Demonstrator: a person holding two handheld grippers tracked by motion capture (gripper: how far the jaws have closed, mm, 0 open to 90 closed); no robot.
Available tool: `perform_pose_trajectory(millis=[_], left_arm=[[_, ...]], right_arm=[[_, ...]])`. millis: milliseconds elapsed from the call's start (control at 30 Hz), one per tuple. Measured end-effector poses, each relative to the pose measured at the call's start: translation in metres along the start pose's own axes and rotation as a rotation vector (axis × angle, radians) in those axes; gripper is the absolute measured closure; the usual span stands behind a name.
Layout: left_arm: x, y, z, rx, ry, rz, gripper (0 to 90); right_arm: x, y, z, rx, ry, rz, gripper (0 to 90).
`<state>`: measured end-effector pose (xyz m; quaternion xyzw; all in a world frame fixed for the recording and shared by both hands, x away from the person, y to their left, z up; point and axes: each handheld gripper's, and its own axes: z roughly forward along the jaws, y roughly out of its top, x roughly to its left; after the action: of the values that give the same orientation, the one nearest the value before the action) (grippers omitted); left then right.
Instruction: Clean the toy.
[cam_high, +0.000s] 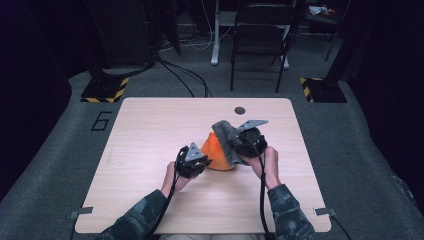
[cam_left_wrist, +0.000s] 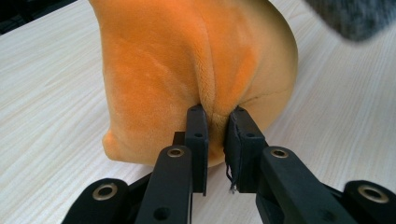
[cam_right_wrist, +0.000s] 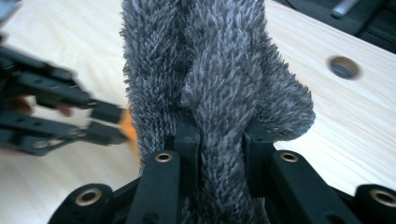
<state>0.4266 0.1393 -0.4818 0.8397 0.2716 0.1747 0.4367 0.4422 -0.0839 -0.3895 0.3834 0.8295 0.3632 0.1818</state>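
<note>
An orange plush cloth (cam_high: 216, 151) rises in a hump near the middle of the wooden table (cam_high: 150, 130). My left gripper (cam_high: 196, 163) sits at its near left side, and its jaws pinch a fold of the orange cloth (cam_left_wrist: 196, 60); the left gripper (cam_left_wrist: 215, 122) is shut on that fold. A grey fluffy cloth (cam_high: 227, 140) drapes over the orange one's right side. My right gripper (cam_high: 239, 144) is shut on the grey cloth (cam_right_wrist: 210, 70), which bulges up between the jaws of the right gripper (cam_right_wrist: 221, 135). The left gripper (cam_right_wrist: 109, 122) also shows there, blurred.
A round hole (cam_high: 240, 110) lies in the table's far edge area, also seen as the hole (cam_right_wrist: 343, 66). Beyond the table stand a black folding chair (cam_high: 260, 35) and floor stands with yellow-black tape (cam_high: 105, 90). Bare wood surrounds the cloths.
</note>
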Motion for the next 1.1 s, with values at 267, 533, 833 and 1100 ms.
perform_pose_trajectory(millis=[267, 533, 833, 1100], left_arm=[[-0.001, 0.000, 0.001, 0.000, -0.002, 0.005, 79.3], [0.002, -0.001, 0.001, -0.001, -0.003, -0.008, 79.4], [0.005, -0.004, 0.003, 0.011, -0.005, -0.021, 80.4], [0.004, -0.004, 0.003, 0.008, -0.004, -0.019, 82.7]], right_arm=[[0.011, -0.008, 0.026, 0.087, -0.065, -0.097, 72.0], [-0.009, -0.018, 0.028, 0.129, -0.060, -0.042, 71.7], [-0.036, -0.037, 0.039, 0.200, -0.094, 0.033, 71.5], [-0.047, -0.048, 0.051, 0.262, -0.098, 0.080, 71.6]])
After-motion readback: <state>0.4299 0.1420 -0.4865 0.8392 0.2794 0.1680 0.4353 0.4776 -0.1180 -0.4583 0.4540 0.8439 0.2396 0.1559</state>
